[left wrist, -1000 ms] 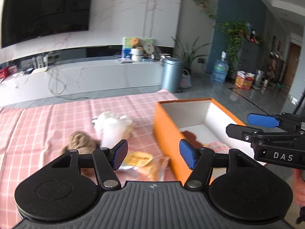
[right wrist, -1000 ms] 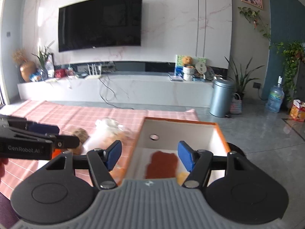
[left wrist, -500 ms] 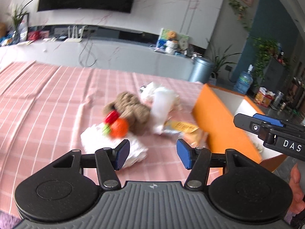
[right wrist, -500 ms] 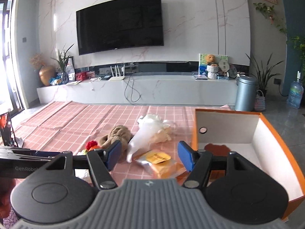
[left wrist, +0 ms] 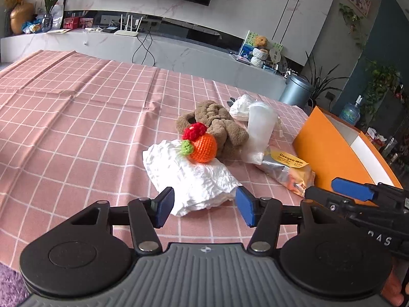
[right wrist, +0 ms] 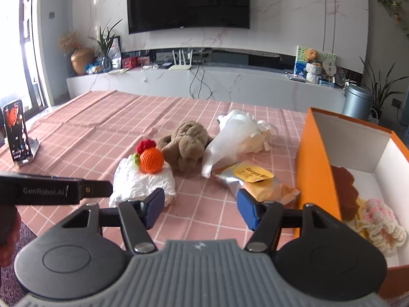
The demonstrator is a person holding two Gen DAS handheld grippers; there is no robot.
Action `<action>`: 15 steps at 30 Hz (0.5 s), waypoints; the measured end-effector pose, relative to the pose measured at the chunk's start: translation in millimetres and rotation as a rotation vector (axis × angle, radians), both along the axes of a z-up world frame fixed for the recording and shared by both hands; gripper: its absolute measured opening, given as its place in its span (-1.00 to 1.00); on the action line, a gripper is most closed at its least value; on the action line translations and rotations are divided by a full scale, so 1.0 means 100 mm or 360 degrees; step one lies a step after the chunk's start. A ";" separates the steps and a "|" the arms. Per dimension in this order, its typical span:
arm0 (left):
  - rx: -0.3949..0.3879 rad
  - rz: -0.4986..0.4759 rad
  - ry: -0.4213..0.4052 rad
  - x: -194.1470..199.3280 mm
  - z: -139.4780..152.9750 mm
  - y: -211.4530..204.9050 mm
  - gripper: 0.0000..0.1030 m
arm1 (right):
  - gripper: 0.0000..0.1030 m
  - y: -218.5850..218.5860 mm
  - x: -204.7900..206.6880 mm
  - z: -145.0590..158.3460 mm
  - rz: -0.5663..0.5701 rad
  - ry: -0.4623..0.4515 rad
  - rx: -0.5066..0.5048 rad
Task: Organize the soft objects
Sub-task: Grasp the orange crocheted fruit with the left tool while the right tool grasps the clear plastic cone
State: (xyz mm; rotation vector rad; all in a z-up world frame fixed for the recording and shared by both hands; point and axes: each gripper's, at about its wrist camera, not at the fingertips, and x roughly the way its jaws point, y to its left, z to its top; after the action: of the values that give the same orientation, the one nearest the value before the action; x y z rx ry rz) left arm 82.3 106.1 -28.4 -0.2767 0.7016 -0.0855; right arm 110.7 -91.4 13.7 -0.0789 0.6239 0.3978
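A pile of soft things lies on the pink checked cloth (left wrist: 76, 128). It holds a crumpled white tissue (left wrist: 189, 176) (right wrist: 143, 181), an orange crocheted ball (left wrist: 203, 147) (right wrist: 151, 160) on top of it, a brown plush (left wrist: 217, 122) (right wrist: 186, 145), a white plastic bag (left wrist: 259, 130) (right wrist: 232, 133) and a bread packet (left wrist: 288, 168) (right wrist: 258, 181). My left gripper (left wrist: 204, 208) is open, with the tissue's near edge between its fingers. My right gripper (right wrist: 200, 208) is open and closing over bare cloth, the packet's end by its right finger. The orange box (left wrist: 329, 153) (right wrist: 317, 168) stands to the right.
Inside the box lie a pink and cream crocheted piece (right wrist: 378, 220) and a brown item (right wrist: 345, 192). A phone on a stand (right wrist: 16, 133) sits at the cloth's left edge. A purple rug shows below the table's front edge.
Both grippers have swung left from the box and sunk toward the pile. The tissue and orange ball came into view, and both pairs of fingers stand a little narrower.
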 end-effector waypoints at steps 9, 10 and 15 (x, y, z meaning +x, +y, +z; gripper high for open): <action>0.0149 -0.0060 -0.0025 0.41 0.03 -0.08 0.24 | -0.17 0.22 0.34 -0.12 0.0081 0.0043 -0.0095; 0.0161 -0.0060 -0.0025 0.46 0.02 -0.08 0.24 | -0.22 0.25 0.39 -0.13 0.0085 0.0043 -0.0097; 0.0218 -0.0088 -0.0020 0.69 -0.03 -0.10 0.24 | -0.29 0.35 0.67 -0.16 0.0116 0.0057 -0.0094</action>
State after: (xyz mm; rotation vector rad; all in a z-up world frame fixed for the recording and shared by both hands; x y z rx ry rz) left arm 150.9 96.3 -31.5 -0.1253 0.6992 -0.0914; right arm 177.5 -56.7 -2.4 -0.1518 0.6696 0.4522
